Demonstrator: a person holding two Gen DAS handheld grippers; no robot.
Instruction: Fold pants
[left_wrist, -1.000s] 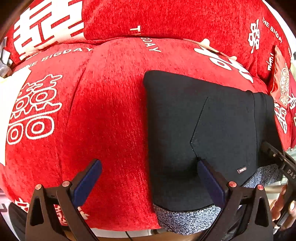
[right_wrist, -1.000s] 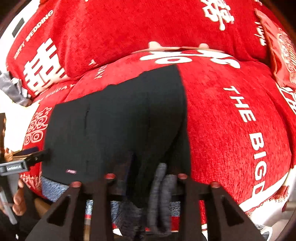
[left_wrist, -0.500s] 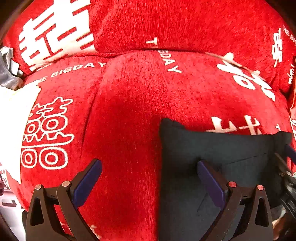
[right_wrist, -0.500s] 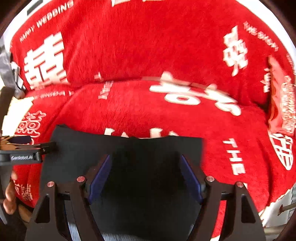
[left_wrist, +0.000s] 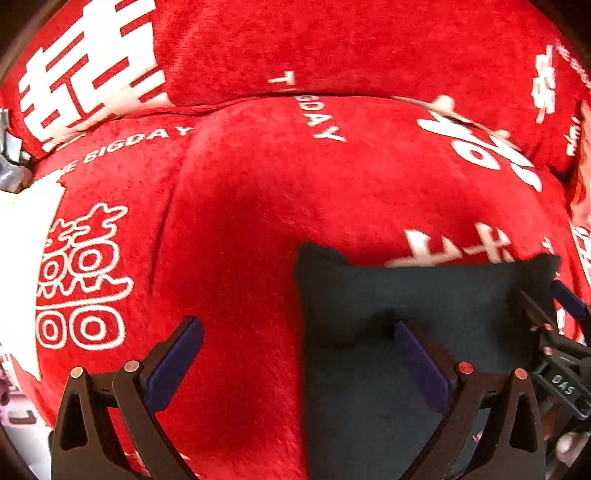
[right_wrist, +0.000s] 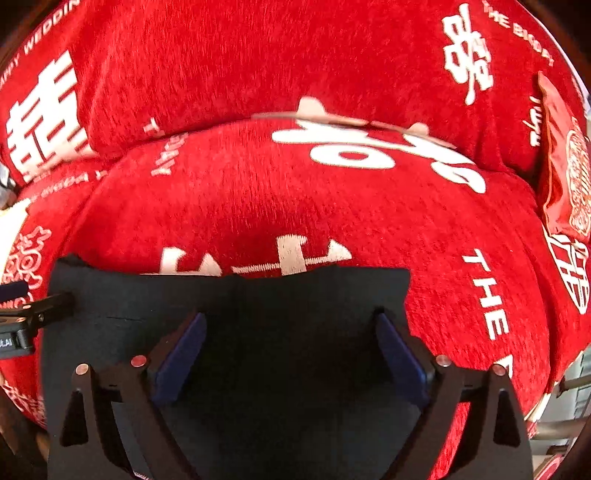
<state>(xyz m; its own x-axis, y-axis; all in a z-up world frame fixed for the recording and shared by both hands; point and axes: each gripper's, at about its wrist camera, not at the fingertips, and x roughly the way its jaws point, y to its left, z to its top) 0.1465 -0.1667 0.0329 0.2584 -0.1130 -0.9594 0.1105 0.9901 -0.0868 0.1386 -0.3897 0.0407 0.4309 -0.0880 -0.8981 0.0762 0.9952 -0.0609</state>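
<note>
The black pants (left_wrist: 406, 295) lie folded into a flat rectangle on the red sofa seat, near its front edge; they fill the lower middle of the right wrist view (right_wrist: 258, 302). My left gripper (left_wrist: 299, 332) is open and empty, straddling the pants' left edge: its right finger is over the cloth, its left finger over the red cover. My right gripper (right_wrist: 290, 328) is open and empty, both fingers above the pants' middle. Each gripper shows at the edge of the other's view: the right one (left_wrist: 557, 332), the left one (right_wrist: 22, 321).
The sofa is covered in red plush cloth (left_wrist: 258, 184) with white lettering; the backrest (right_wrist: 258, 55) rises behind the seat. A red printed cushion (right_wrist: 565, 158) leans at the right end. A white surface (left_wrist: 18, 258) lies at the left.
The right gripper was shut on the pants' hem a second ago; it has opened and let go. The pants are now folded shorter, their far edge nearer the front. Both grippers now sit over them.
</note>
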